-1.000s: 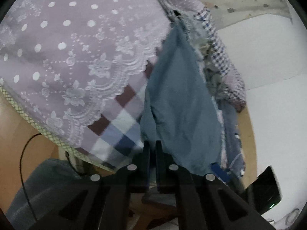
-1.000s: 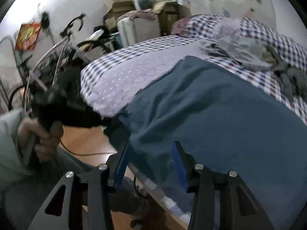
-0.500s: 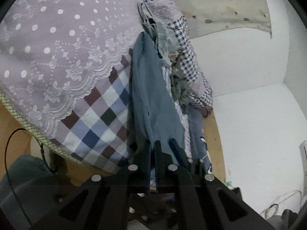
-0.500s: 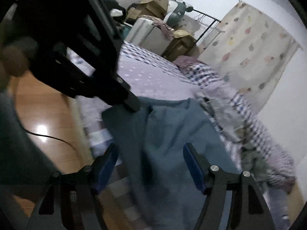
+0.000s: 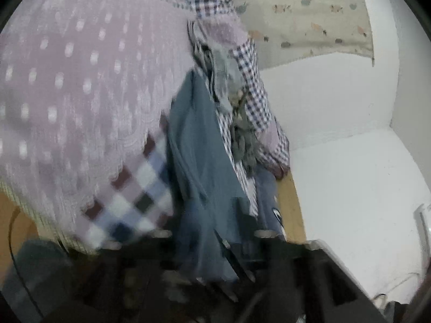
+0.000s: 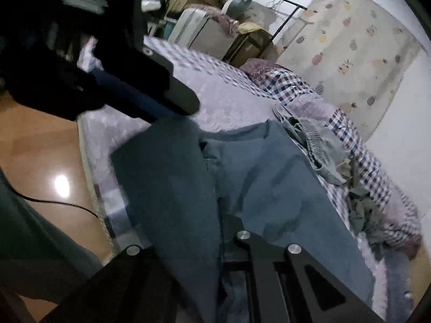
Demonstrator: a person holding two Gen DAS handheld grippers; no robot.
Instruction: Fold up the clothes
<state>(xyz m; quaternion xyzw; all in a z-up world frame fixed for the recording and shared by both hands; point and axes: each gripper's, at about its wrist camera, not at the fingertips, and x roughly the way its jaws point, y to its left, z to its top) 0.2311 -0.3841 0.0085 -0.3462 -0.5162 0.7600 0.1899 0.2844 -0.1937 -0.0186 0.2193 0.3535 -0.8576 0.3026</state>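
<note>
Right wrist view: the right gripper (image 6: 226, 245) has its fingers clamped on the blue shirt (image 6: 258, 188) at the bed (image 6: 223, 94) edge — the left gripper (image 5: 212, 245) is opening, shirt between its fingers.

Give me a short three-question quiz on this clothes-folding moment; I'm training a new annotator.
1. True or false: the blue-grey garment lies on the checked bedspread.
2. Which gripper's jaws are shut on the garment? A) left B) right C) neither
3. Fill in: the floor beside the bed is made of ____.

Key:
1. True.
2. B. The right gripper has the cloth clamped; the left gripper is opening its jaws, with the cloth between them.
3. Wood.
</note>
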